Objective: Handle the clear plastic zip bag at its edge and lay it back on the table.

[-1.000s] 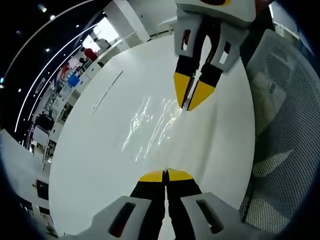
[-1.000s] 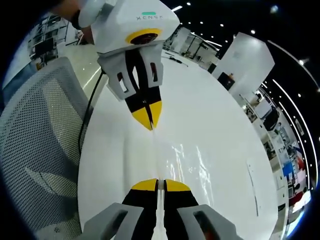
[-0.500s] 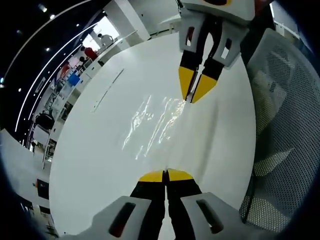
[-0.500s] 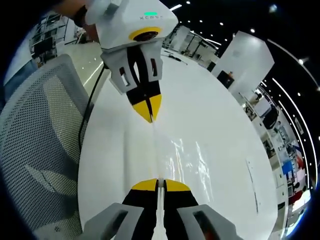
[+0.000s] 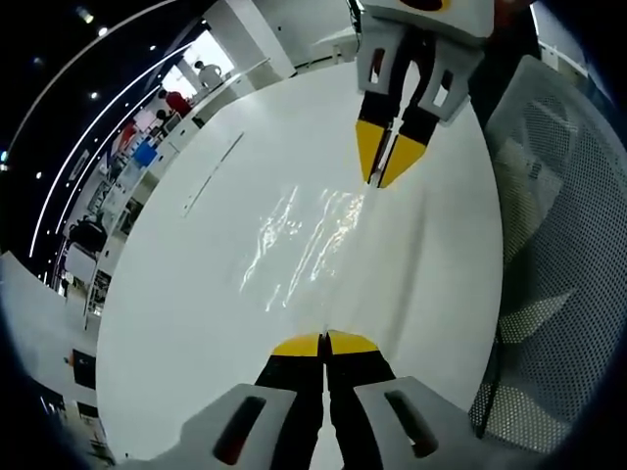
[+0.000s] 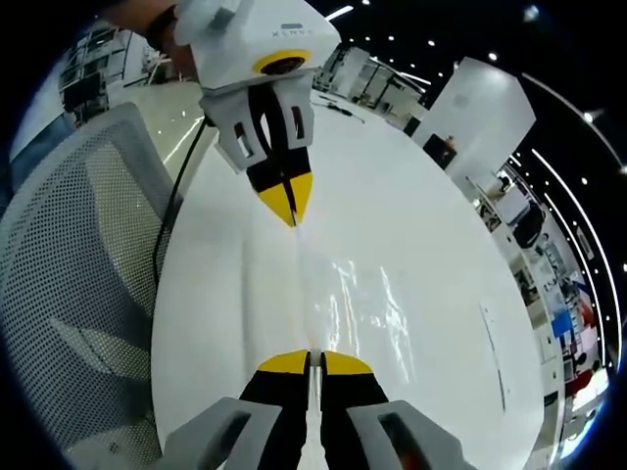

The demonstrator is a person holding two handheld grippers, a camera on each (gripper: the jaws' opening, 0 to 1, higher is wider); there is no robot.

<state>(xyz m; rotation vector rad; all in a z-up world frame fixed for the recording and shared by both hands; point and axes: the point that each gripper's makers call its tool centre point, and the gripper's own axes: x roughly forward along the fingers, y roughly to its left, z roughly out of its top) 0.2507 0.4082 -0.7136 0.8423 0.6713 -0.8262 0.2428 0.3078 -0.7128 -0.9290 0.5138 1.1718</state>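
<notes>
- Bag: we log one clear plastic zip bag [image 5: 309, 240], stretched taut between the two grippers over the white table [image 5: 186, 294]; its glossy wrinkles catch the light near the centre of the left gripper view. In the right gripper view the bag [image 6: 358, 299] spreads toward 2 o'clock from that view's own jaws.
- Left gripper [image 5: 324, 345]: we see it at 6 o'clock in its own view, yellow tips pressed together on the near edge of the bag. In the right gripper view it [image 6: 292, 213] hangs at 11 o'clock, tips pinched on the far end of the same edge.
- Right gripper [image 6: 310, 362]: at 6 o'clock in its own view, jaws clamped on the bag edge. In the left gripper view it [image 5: 379, 171] stands at 1 o'clock, tips converging on the plastic.
- Mesh chair [image 5: 554, 245]: we note it at 3 o'clock in the left gripper view, beside the table; in the right gripper view it [image 6: 73, 264] sits at 9 o'clock.
- Thin strip [image 5: 211, 176]: lying on the table at 10 o'clock in the left gripper view, well apart from the bag.
</notes>
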